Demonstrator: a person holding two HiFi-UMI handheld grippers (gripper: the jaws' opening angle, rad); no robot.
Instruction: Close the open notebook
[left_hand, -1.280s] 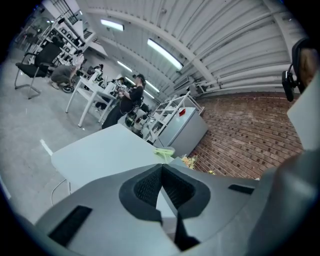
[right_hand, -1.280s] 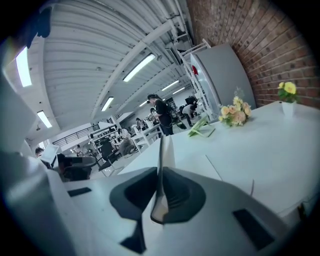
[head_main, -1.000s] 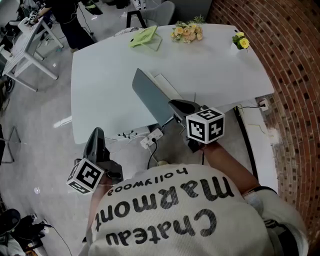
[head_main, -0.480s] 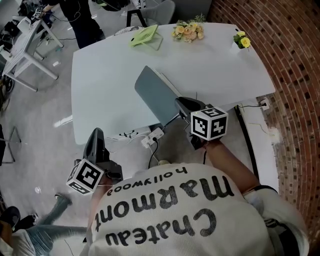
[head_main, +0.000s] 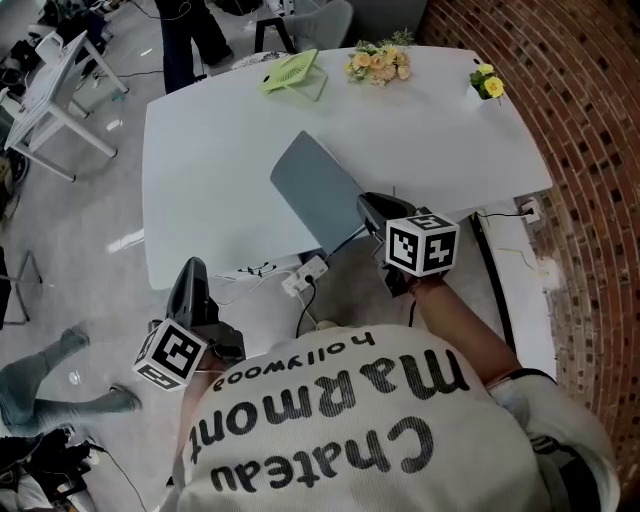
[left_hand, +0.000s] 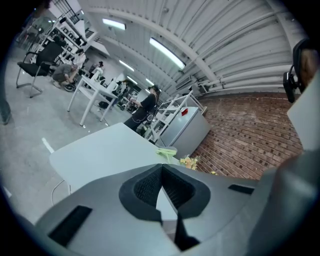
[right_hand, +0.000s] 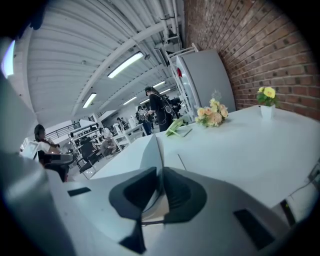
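The notebook (head_main: 314, 186) lies near the front edge of the white table (head_main: 220, 150), its grey cover tilted low over the pages. My right gripper (head_main: 368, 208) is at the cover's near right corner, shut on the cover edge. In the right gripper view the cover (right_hand: 151, 148) stands as a thin sheet between the pads of my right gripper (right_hand: 159, 187). My left gripper (head_main: 190, 270) hangs below and in front of the table edge, away from the notebook. In the left gripper view the jaws of the left gripper (left_hand: 161, 182) meet with nothing between them.
A green fan-like item (head_main: 290, 72), a flower bunch (head_main: 375, 65) and a small pot of yellow flowers (head_main: 486, 84) sit along the table's far side. A brick wall (head_main: 590, 150) runs on the right. A power strip with cables (head_main: 303, 279) hangs under the table. A person's legs (head_main: 50, 390) are at lower left.
The grey cover has come down flatter and now hides the white pages. My right gripper has shifted a little right with it. The left gripper stayed put. A person walked in at lower left.
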